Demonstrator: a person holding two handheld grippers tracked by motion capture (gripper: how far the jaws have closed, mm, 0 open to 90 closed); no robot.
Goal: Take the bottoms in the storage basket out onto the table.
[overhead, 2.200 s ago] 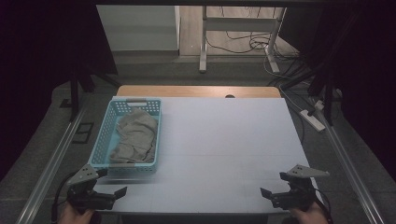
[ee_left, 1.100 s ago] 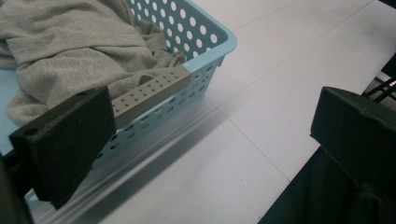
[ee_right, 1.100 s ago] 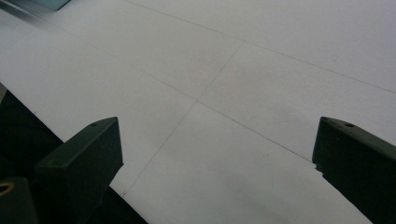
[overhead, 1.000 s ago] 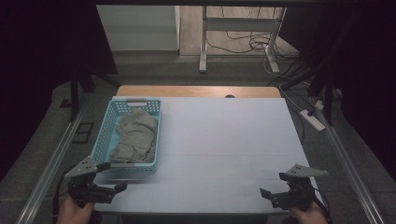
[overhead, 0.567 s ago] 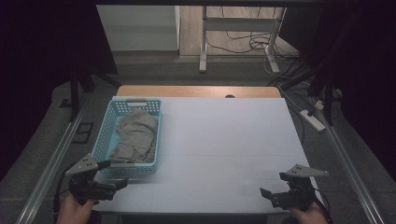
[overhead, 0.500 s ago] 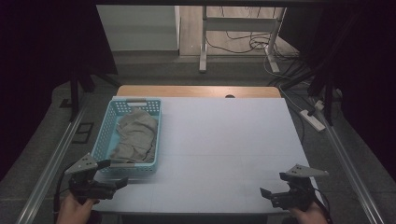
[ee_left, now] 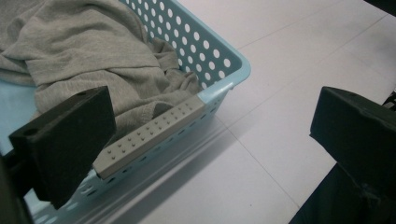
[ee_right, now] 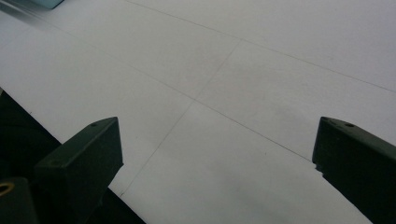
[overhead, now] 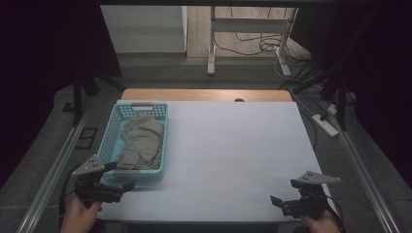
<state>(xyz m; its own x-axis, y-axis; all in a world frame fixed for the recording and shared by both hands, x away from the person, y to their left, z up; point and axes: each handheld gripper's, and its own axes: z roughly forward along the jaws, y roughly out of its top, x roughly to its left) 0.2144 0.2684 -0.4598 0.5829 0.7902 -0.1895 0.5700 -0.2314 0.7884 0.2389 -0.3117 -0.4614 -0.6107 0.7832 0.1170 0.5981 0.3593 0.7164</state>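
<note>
On the left side of the table [overhead: 233, 145], we are holding the left gripper [overhead: 127, 185] just at the near end of a light blue basket [overhead: 111, 133], low over the white surface. Its jaws are standing wide apart, gripping nothing. Through the left gripper view, we are looking between those spread jaws at the basket's near corner [ee_left: 233, 70], with one jaw sitting over the near wall and the other out over the bare table [ee_left: 299, 107]. A grey studded strip [ee_left: 149, 135] is lying along the basket's near rim. Inside the basket, a grey cloth [overhead: 141, 141] is lying bunched up, filling most of it and spilling toward the near end; in the left gripper view the cloth [ee_left: 88, 60] is pressing right up against the rim strip, and we are not touching it. The basket is sitting on the table's left side, long way running away from us, and its far handle [overhead: 142, 104] is near the wooden table edge [overhead: 204, 94].

Moving right, the middle of the table is showing faint seam lines. At the near right corner we are holding the right gripper [overhead: 275, 200], well apart from the basket, pointing left across the surface. In the right gripper view its jaws are spread wide too, with bare white table [ee_right: 233, 93] between them, and a bit of the blue basket [ee_right: 46, 3] is peeking in at the top left corner.
</note>
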